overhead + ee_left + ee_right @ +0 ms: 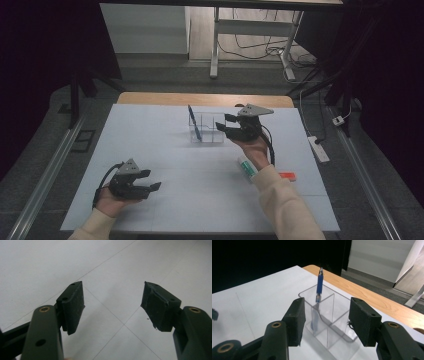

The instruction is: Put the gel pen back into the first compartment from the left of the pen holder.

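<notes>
My right tongs [226, 124] were close to the clear organizer [206, 128], which stood near the far edge of the bench [150, 150], about in the middle of that edge. The jaws of these tongs stood apart and held nothing; in the right gripper view the organizer [329, 322] was seen between them but farther off, and no pad touched it. A blue pen [319, 290] stood in one compartment of the organizer, leaning a little, with its tip up over the rim. In the high view the pen [194, 122] was at the left side of the organizer.

My left tongs [149, 181] rested near the near left corner of the bench, well apart from the organizer. Their jaws were wide open and empty, with only the white surface under them [112, 315].

A white tube [247, 167] and a small orange thing [287, 176] lay near my right forearm.
</notes>
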A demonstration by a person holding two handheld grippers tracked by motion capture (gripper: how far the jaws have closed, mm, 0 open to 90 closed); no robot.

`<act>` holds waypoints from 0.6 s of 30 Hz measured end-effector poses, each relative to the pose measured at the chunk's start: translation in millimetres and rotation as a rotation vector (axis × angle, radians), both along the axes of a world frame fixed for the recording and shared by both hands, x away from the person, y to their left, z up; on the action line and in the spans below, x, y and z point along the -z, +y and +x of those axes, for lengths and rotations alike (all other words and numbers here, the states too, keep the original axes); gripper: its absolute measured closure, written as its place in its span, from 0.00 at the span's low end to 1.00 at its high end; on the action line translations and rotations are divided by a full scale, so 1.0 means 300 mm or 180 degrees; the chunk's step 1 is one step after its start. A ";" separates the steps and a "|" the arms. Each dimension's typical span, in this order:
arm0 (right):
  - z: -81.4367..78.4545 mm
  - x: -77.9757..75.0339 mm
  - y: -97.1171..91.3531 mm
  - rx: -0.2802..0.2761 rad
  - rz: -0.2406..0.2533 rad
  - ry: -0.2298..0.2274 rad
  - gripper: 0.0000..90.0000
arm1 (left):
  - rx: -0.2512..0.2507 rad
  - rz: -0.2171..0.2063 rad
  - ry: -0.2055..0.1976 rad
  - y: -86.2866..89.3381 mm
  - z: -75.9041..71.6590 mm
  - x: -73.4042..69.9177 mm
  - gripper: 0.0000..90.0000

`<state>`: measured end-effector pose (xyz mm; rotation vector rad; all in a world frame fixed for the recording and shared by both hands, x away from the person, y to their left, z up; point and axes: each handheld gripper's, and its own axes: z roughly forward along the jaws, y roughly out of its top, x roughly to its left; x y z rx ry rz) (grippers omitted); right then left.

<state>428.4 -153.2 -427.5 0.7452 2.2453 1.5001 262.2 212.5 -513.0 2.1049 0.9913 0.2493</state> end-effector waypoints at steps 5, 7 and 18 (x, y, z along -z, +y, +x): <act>-0.028 -0.002 -0.046 -0.0027 -0.0051 -0.0002 0.51 | -0.0032 -0.0012 0.0001 0.005 -0.001 -0.001 0.38; -0.041 -0.002 -0.062 -0.0039 -0.0078 0.0003 0.51 | -0.0044 -0.0025 -0.0005 0.007 -0.002 -0.003 0.38; -0.112 0.034 -0.143 -0.0109 -0.0358 0.0051 0.47 | -0.0063 -0.0024 -0.0013 0.009 -0.001 -0.004 0.38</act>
